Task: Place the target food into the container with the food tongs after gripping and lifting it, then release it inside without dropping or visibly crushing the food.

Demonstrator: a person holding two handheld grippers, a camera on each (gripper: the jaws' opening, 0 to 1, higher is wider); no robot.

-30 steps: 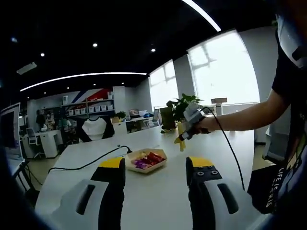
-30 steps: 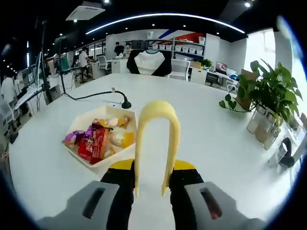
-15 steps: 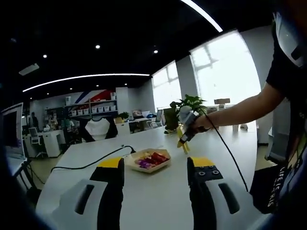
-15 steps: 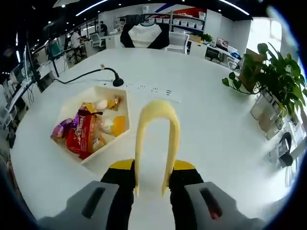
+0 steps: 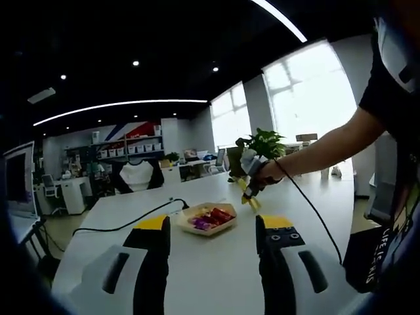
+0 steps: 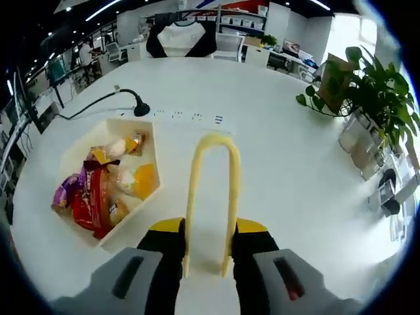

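right tool [image 6: 207, 272] clamps tongs [image 6: 211, 190] | tray [image 6: 72, 151] slid to 9 o'clock, probably overshooting | left tool [image 5: 210, 226] wide, idle over desk [image 6: 275, 164]

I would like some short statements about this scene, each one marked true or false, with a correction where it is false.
1. The right tool holds yellow food tongs. True.
2. The left tool holds a snack packet. False: its jaws stand apart with nothing between them.
3. The white container holds wrapped snacks. True.
4. The tongs grip a snack. False: nothing is between the tong arms, only the white table behind them.
5. A potted plant stands on the table. True.
6. The black cable lies inside the container. False: it lies on the table beyond the container.
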